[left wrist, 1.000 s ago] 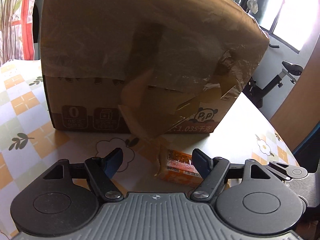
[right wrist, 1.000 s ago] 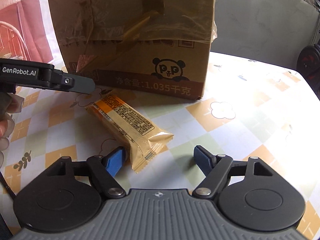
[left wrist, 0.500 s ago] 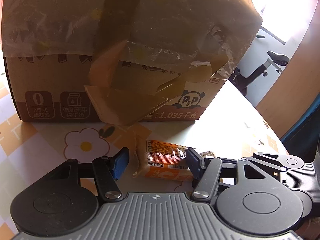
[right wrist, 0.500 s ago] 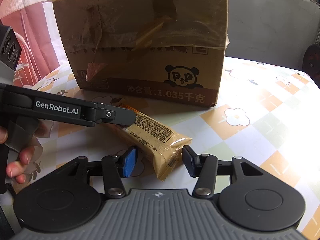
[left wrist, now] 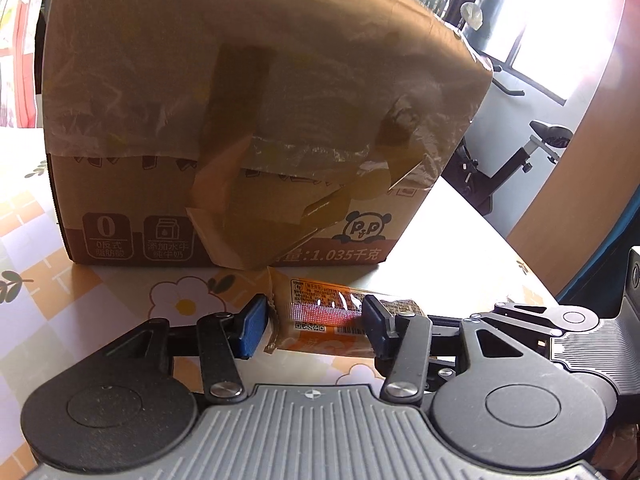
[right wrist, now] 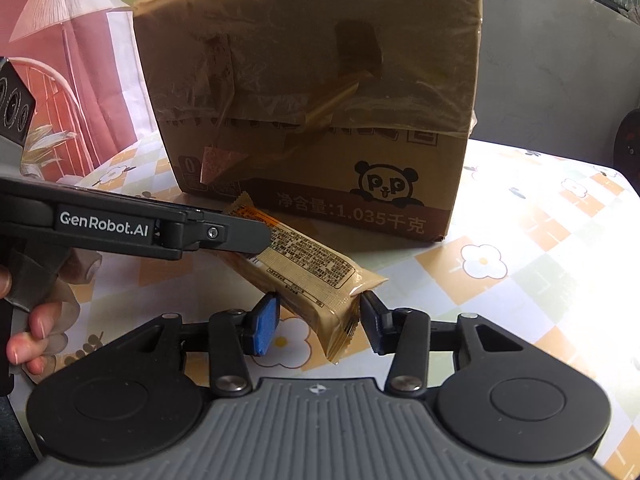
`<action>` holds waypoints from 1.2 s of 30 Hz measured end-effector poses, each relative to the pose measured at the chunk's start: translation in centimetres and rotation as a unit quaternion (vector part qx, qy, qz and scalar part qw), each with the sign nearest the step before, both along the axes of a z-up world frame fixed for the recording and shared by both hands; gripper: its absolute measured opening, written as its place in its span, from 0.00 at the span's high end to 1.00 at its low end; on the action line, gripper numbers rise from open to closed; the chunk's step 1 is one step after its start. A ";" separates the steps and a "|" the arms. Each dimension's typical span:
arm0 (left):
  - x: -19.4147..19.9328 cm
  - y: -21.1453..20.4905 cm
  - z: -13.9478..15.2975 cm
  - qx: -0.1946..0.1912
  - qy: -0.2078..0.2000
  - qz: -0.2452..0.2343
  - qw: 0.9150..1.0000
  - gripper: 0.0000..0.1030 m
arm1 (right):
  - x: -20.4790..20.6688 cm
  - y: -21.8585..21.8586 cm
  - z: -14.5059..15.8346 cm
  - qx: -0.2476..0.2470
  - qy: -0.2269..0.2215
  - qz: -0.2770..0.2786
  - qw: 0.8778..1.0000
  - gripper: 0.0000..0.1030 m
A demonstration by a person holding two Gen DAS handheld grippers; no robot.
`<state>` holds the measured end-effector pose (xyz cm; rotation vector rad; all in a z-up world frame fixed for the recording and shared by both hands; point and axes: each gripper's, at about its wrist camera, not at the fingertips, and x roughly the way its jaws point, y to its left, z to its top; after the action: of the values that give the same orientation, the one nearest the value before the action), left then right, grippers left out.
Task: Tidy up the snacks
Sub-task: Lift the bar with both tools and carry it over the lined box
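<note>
Left wrist view: the left gripper (left wrist: 314,326) has just been closing and now clamps one end of the orange-wrapped snack bar (left wrist: 320,312), which a second ago lay loose between wider jaws. The bar lies on the flower-patterned tablecloth (left wrist: 80,300) just in front of the taped cardboard box (left wrist: 240,120).

Right wrist view: the right gripper (right wrist: 318,322) has likewise been closing; its pads (right wrist: 266,322) now pinch the bar's (right wrist: 312,264) near crimped end, having earlier stood wide apart. The left gripper (right wrist: 256,236) grips the far end, where earlier it hovered short of it.
</note>
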<state>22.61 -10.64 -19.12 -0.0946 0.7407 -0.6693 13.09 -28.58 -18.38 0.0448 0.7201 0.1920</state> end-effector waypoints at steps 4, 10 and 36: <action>-1.0 0.3 2.1 -0.007 -0.022 0.011 1.000 0.47 | -0.5 -0.1 2.0 0.005 -0.017 0.014 1.000 0.54; -2.4 1.3 5.3 -0.026 -0.049 0.035 0.998 0.47 | -1.5 0.4 5.3 -0.002 -0.053 0.034 0.998 0.54; 8.2 -1.9 17.4 -0.088 -0.062 0.038 0.993 0.48 | 9.2 -3.6 18.7 -0.041 -0.133 0.066 0.988 0.54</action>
<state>30.79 -12.56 -1.76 -0.2398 0.5557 -0.6613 22.34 -32.22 0.36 -0.1051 0.4632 0.2886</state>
